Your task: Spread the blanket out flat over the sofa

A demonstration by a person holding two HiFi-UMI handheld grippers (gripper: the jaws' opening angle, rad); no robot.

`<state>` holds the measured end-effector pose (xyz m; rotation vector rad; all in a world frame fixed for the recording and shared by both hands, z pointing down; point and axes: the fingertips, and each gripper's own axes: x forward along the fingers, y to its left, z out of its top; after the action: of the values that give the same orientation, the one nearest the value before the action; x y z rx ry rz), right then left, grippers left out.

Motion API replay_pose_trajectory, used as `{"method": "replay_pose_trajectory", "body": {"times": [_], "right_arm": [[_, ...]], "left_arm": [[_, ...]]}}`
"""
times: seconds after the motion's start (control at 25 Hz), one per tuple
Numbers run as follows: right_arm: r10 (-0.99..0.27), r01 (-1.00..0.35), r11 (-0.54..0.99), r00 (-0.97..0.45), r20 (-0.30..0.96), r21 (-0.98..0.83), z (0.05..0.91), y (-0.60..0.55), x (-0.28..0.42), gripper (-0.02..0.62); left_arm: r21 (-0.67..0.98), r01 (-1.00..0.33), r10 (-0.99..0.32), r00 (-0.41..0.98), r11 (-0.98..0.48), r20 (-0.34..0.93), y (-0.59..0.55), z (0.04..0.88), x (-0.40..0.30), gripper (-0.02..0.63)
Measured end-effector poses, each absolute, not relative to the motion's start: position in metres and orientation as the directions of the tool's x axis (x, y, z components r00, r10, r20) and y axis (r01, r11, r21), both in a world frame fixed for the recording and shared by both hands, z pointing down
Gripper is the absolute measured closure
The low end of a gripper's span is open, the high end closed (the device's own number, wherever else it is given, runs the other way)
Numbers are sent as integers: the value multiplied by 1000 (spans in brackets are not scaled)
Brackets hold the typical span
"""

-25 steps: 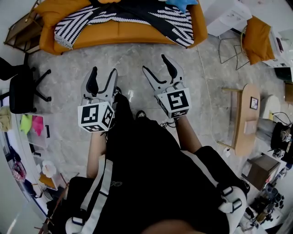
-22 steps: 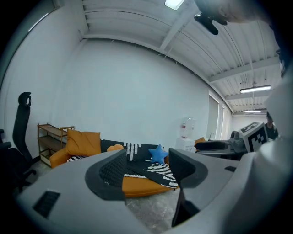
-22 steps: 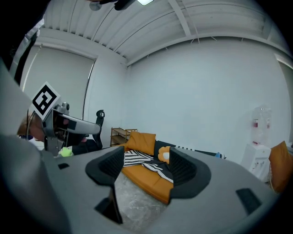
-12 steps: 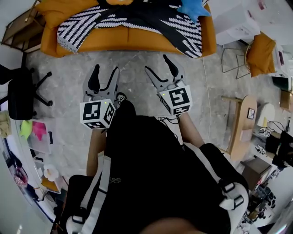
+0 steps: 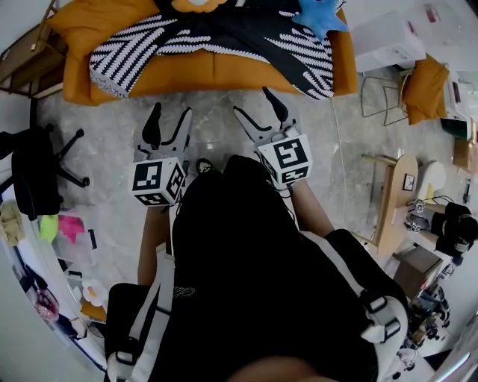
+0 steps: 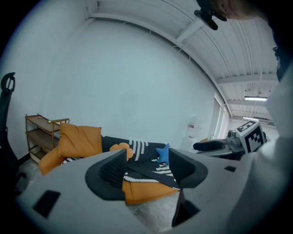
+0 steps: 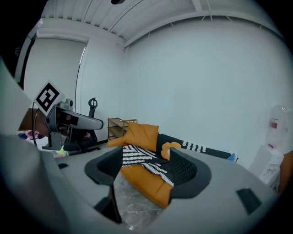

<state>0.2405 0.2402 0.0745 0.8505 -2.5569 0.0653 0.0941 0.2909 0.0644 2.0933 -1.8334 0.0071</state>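
An orange sofa stands at the top of the head view. A black and white striped blanket lies rumpled and skewed across its seat and back, one end hanging over the front at the right. My left gripper and right gripper are held side by side above the floor, short of the sofa and pointing at it. Both are open with nothing between the jaws; the right jaws have just been opening a little further. The left gripper view looks between the jaws at the blanket. The right gripper view frames the blanket and sofa.
A blue star cushion and an orange flower cushion lie on the sofa's back. A black office chair stands left, a wooden shelf by the sofa's left end. A wooden side table and an orange-cushioned chair are right.
Both grippers have moved forward over the marble floor toward the sofa, which now sits lower and larger in the head view. Nothing was taken hold of.
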Motion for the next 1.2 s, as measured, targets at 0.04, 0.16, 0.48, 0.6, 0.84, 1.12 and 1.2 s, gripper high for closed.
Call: {"method": "replay_pose_trajectory", "body": {"times": [0.04,0.16,0.48,0.6,0.84,1.12,1.2], "right_arm": [[-559,-580,810,-714,422,93,75,235,237,273],[-560,-581,809,-716,416,89,78,214,226,272],[-537,-574,817,-721,439,56,101,143,197,272],[-517,-561,826,-719,463,52,113,112,188,270],[-486,-550,835,-721,495,17,130,52,176,270],[-436,-557,829,-701,565,-51,177,10,184,270],[-419,-555,829,-696,583,-66,194,2,187,270]], "left_arm": [[267,-959,-958,159,-94,237,286,66,90,334],[276,-956,-954,166,-94,249,265,72,81,334],[261,-962,-948,155,-81,278,194,83,47,334],[257,-963,-942,157,-80,295,163,84,35,334],[271,-960,-917,169,-70,361,102,103,23,334],[294,-955,-877,180,-46,446,57,142,21,334],[291,-956,-867,174,-36,467,47,157,18,334]]}}
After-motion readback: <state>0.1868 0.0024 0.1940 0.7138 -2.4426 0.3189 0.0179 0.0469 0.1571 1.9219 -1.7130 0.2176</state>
